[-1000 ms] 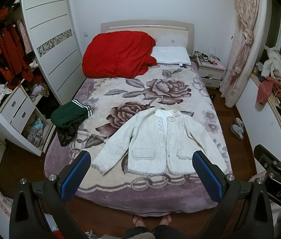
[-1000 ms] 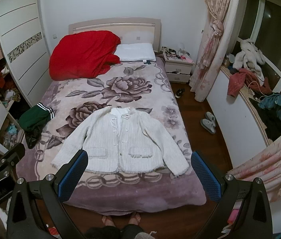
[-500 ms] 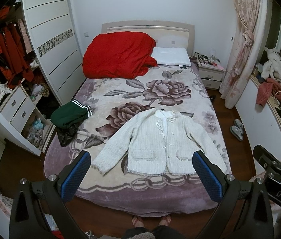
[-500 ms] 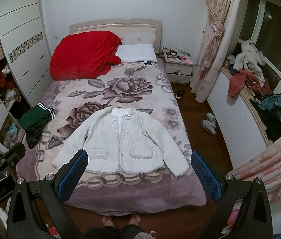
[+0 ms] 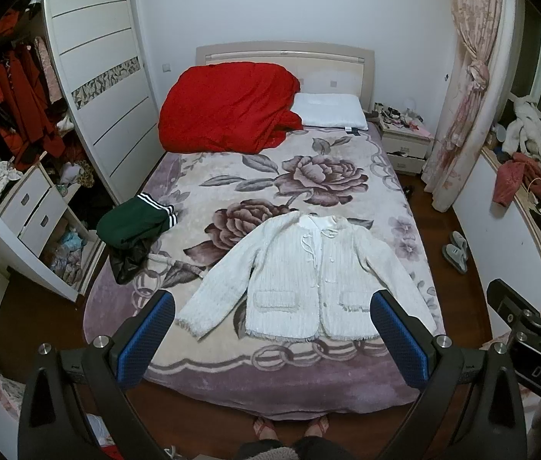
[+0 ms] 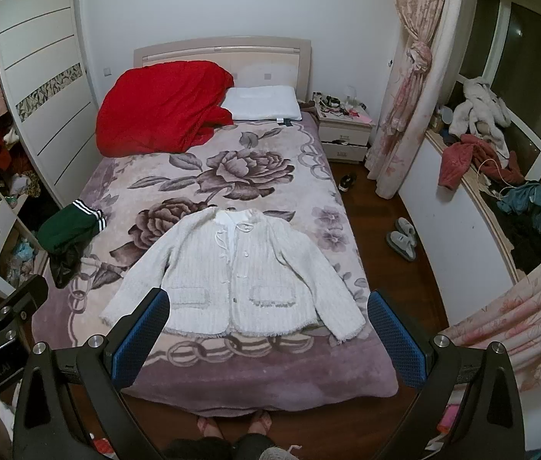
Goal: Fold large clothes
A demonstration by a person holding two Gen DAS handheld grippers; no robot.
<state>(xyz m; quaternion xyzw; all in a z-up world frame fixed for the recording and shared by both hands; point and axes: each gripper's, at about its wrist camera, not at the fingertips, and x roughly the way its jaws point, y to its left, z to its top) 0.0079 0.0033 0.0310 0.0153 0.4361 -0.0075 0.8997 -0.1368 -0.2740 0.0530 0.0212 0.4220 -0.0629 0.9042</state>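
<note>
A white knitted cardigan (image 5: 309, 280) (image 6: 236, 276) lies flat and face up on the floral bed blanket (image 5: 232, 176) (image 6: 148, 176), sleeves spread out, hem toward the foot of the bed. My left gripper (image 5: 272, 314) hangs open high above the foot of the bed, with nothing between its blue pads (image 5: 144, 339). In the right wrist view my right gripper (image 6: 268, 312) is likewise open and empty, well above the cardigan. Each gripper's body shows at the edge of the other's view.
A red quilt (image 5: 228, 107) and a white pillow (image 5: 330, 109) lie at the headboard. A green garment with white stripes (image 5: 132, 222) lies over a dark one at the bed's left edge. Wardrobe left, nightstand (image 6: 343, 130) and curtain right, slippers (image 6: 402, 237) on the floor. A person's feet (image 5: 289, 427) stand at the bed's foot.
Both views have shifted very slightly; the cardigan and both open grippers stay as they were.
</note>
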